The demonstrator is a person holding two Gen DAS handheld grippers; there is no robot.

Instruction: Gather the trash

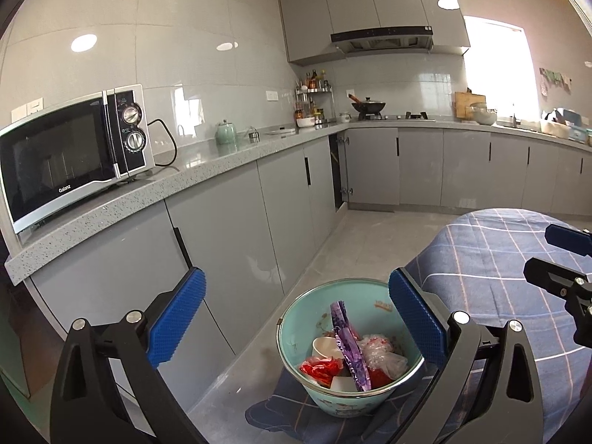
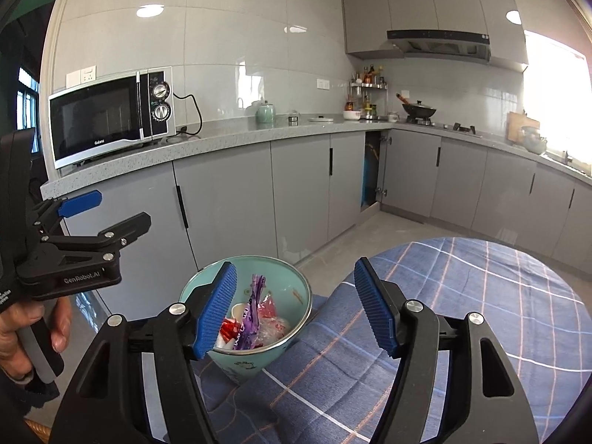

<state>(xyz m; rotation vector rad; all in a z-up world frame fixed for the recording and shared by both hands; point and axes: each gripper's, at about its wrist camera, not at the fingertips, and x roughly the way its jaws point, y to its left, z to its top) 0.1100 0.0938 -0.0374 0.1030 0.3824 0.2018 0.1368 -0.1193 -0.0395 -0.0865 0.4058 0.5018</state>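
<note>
Left gripper [image 1: 296, 318] up high, its blue ribbed fingers [image 1: 177, 318] spread as wide as they go, nothing between the pads; right gripper [image 2: 296, 307] alongside it, blue ribbed fingers [image 2: 218, 310] also parted and empty; neither one is touching a thing.

Below and just ahead of both sits the pale teal metal bucket [image 1: 292, 333], and that is where the trash is: a purple foil wrapper [image 1: 349, 347] standing up in the middle, a crumpled red wrapper [image 1: 320, 368] at its left, a clear plastic bag with red print [image 1: 381, 355] at its right, a white paper cup [image 1: 325, 346] tucked behind; something white lies at the bottom too, perhaps another cup, the view is too cramped to say.

The bucket stands at the edge of a round worktop covered in a blue checked cloth [image 2: 481, 314]; in the right wrist view a person's hand [image 2: 22, 336] grips the left gripper's handle at the far left.

Further out, grey cabinet doors [image 1: 222, 222] run under a speckled grey kitchen counter [image 1: 148, 192]; a black-and-silver microwave oven [image 1: 70, 155] sits on it, a pale green ceramic jar [image 1: 225, 133] further along; a black wok [image 1: 368, 105] on the hob in the corner.
</note>
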